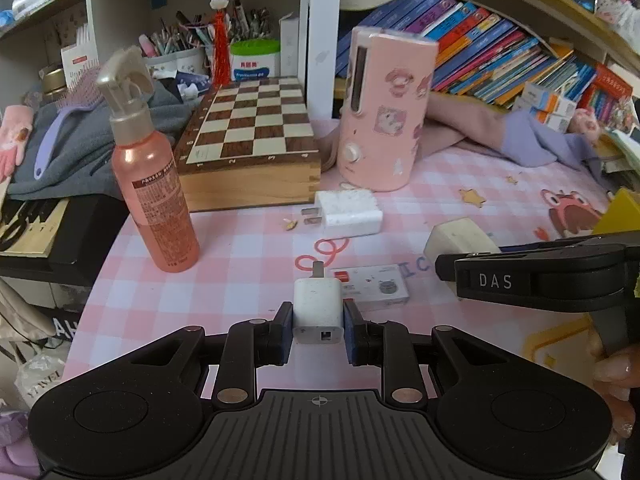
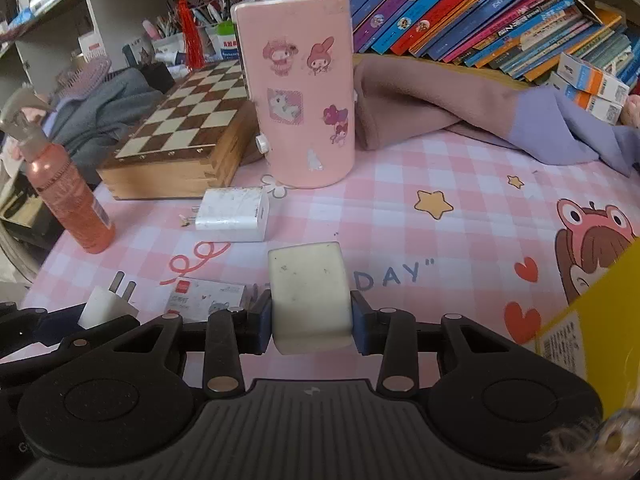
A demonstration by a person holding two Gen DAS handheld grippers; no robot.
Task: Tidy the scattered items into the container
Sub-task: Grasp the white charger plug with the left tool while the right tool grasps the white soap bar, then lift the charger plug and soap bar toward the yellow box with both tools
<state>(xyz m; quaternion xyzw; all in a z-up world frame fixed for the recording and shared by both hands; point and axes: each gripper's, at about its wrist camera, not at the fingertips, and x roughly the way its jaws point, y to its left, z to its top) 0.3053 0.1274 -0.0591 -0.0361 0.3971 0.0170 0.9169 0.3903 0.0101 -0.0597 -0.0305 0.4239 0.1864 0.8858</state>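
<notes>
In the left wrist view my left gripper (image 1: 318,334) is shut on a small white charger plug (image 1: 318,308), prongs pointing away, just above the pink checked mat. In the right wrist view my right gripper (image 2: 310,324) is shut on a cream block-shaped adapter (image 2: 308,292), its blue pads (image 2: 262,322) against both sides. The small plug (image 2: 106,304) shows at that view's lower left. A larger white charger (image 1: 348,212) (image 2: 234,214) and a small card pack (image 1: 376,286) (image 2: 204,296) lie loose on the mat. A yellow container (image 2: 592,312) (image 1: 618,212) stands at the right edge.
A pink spray bottle (image 1: 154,196) stands at the left near the table edge. A wooden chessboard box (image 1: 250,140) and a tall pink cylinder appliance (image 1: 384,108) sit behind the chargers. Folded cloth (image 2: 460,108) and a row of books (image 2: 480,12) fill the back right.
</notes>
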